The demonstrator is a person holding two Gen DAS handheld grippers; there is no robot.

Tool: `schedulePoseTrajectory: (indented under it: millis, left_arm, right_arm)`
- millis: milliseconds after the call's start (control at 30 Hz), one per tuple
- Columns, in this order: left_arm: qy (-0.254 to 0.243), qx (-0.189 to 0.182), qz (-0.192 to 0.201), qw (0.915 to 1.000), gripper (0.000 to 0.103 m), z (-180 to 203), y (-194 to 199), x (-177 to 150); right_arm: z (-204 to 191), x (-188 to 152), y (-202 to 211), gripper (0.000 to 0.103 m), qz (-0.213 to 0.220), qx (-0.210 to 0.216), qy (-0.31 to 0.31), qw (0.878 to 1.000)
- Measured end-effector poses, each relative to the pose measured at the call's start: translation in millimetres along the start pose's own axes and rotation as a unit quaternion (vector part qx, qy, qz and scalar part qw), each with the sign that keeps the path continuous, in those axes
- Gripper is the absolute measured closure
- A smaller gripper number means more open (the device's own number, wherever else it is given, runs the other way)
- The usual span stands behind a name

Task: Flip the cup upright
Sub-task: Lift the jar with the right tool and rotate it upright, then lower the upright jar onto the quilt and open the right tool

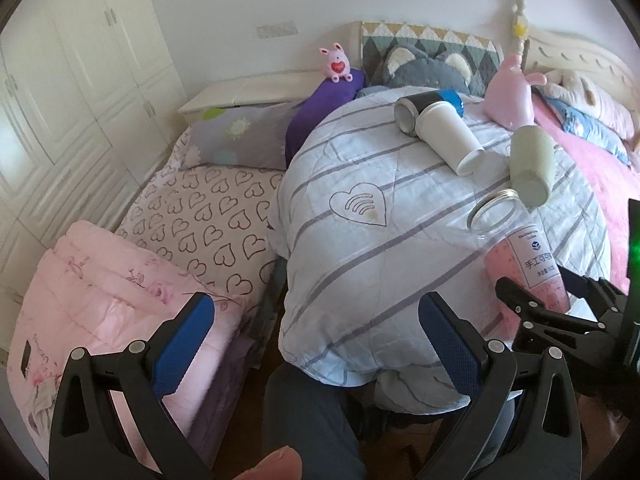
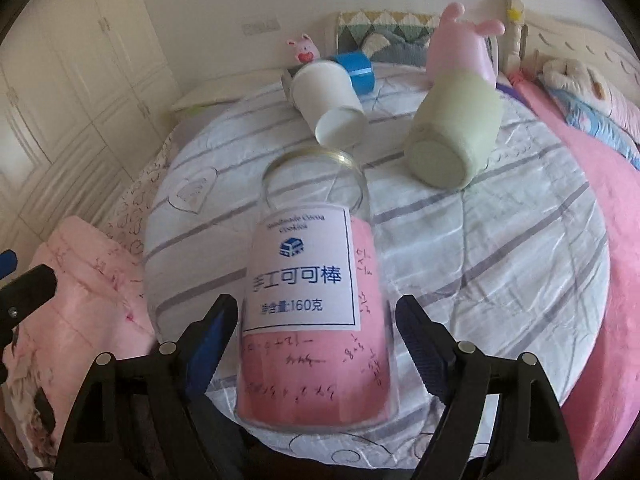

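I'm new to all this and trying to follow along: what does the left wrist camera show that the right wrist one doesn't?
Only the left view shows the heart-print sheet, the purple pillow, and the black end of a can.

Only the right view shows the labelled glass jar between the open right gripper, plus the green cup's flat base.

Both show the white paper cup, green cup and striped quilt.

jar (image 2: 316, 312) before 2 cups (image 2: 332, 100)

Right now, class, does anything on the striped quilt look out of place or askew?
Yes. Every container lies tipped over: the clear glass jar with pink lining between the right gripper's open jaws, the white paper cup, the pale green mug and the blue-banded tin. Nothing spilled.
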State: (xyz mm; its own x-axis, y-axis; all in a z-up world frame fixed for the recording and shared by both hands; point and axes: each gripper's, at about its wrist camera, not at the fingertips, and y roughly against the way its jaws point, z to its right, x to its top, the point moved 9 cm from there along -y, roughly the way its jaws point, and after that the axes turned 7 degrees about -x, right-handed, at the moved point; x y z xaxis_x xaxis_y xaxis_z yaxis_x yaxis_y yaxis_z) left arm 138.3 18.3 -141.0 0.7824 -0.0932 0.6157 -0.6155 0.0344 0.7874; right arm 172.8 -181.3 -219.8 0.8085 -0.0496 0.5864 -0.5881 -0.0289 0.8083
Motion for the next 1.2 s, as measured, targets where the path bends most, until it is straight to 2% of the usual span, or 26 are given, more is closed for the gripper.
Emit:
schedulePoseTrajectory:
  millis: [233,533,833,1200]
  left_arm:
    - [-0.007,0.004,0.012,0.9999,0.0,11.4,18.2,-1.3]
    - [-0.003,0.003,0.027,0.9996,0.0,23.3,40.5,-6.9]
    - [-0.005,-0.003,0.021,0.9998,0.0,33.5,45.2,-18.5]
    - [-0.006,-0.001,0.022,0.9997,0.0,34.7,49.0,-20.1]
  right_arm:
    - [12.4,2.4,44.3,0.02,0.043,0.003,0.001,0.999]
    - [38.2,12.1,115.9,0.02,0.12,-0.031,-0.004,0.992]
    - [63.4,5.6,130.5,0.02,0.129,-0.055,-0.031,0.99]
    - [62.2,6.6,135.8,0.02,0.135,-0.051,-0.026,0.989]
